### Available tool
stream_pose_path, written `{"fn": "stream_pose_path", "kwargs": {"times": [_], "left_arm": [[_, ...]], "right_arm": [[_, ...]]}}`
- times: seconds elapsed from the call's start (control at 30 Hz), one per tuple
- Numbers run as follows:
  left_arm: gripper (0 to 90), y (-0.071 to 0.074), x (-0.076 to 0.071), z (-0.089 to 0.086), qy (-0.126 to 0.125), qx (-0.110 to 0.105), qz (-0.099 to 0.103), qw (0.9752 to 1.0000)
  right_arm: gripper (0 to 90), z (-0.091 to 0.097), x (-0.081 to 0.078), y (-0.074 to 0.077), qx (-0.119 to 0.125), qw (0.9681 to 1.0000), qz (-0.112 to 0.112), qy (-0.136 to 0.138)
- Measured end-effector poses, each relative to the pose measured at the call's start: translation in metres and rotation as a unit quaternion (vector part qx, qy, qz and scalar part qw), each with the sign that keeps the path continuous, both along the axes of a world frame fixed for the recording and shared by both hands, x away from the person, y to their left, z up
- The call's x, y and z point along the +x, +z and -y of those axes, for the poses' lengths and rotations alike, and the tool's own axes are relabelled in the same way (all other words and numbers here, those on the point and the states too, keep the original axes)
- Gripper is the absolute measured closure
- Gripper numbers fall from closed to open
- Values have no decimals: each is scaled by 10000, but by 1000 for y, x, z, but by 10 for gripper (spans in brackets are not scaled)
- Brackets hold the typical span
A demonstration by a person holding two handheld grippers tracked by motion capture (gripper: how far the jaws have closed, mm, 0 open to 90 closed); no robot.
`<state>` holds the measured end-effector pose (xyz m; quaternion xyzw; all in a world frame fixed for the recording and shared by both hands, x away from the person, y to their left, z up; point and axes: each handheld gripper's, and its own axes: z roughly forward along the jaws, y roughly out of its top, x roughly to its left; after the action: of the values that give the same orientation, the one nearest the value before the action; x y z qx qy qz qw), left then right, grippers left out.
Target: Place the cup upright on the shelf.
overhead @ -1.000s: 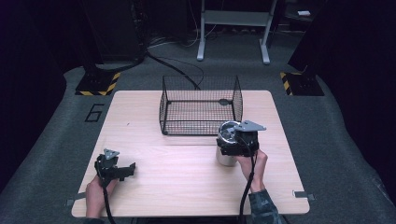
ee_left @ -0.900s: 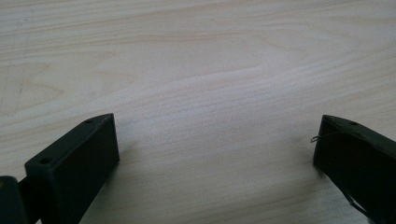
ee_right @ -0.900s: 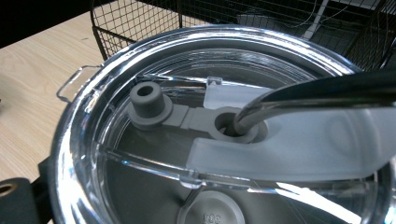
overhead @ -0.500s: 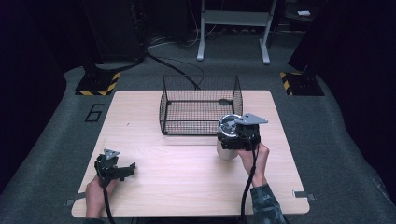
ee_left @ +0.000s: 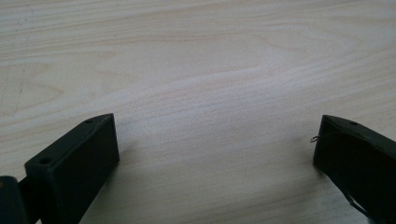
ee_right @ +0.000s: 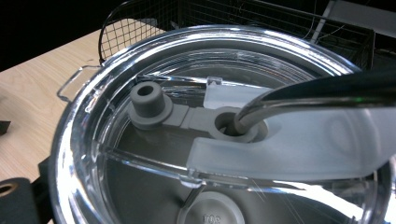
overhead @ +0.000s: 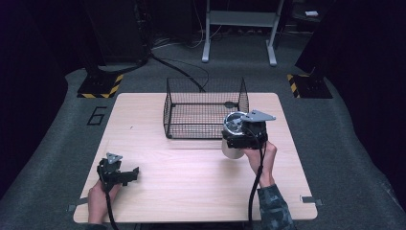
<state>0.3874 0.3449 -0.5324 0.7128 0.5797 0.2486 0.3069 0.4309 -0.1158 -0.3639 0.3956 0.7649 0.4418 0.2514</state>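
Two grippers work at a pale wood-grain desk (overhead: 191,167). Much of the tumbler (overhead: 233,143) is hidden in the high view: the right gripper (overhead: 244,134) and its grey three-cornered plate cover its top, so just a strip of pale, rounded wall shows below them. It stands just beside the wire basket (overhead: 203,108), at the basket's near right corner, and whether the two touch cannot be told. In the right gripper view the tumbler's clear plastic lid (ee_right: 224,121) is round and glossy, with a grey rubber stopper (ee_right: 148,100) on a flat tether and a curved metal straw (ee_right: 299,95) entering a grey grommet; a frosted white flap lies beneath the straw. The lid's lower edge is cut off, and the jaws are mostly hidden beneath it, so whether they are clamped on the tumbler cannot be told. The basket is black mesh, square-sided and open-topped. The left gripper (overhead: 117,172), well away from the basket toward the desk's near left corner, rests with jaws wide apart over bare wood; its matte black blocks are cut off at the frame's bottom.
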Motion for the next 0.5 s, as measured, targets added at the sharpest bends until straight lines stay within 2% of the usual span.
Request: {"fn": "stream_pose_path", "kwargs": {"times": [0.5], "left_arm": [[0, 0, 0, 0, -6, 5, -2, 10000]], "right_arm": [[34, -1, 10, 23, 12, 9999, 101, 75]]}}
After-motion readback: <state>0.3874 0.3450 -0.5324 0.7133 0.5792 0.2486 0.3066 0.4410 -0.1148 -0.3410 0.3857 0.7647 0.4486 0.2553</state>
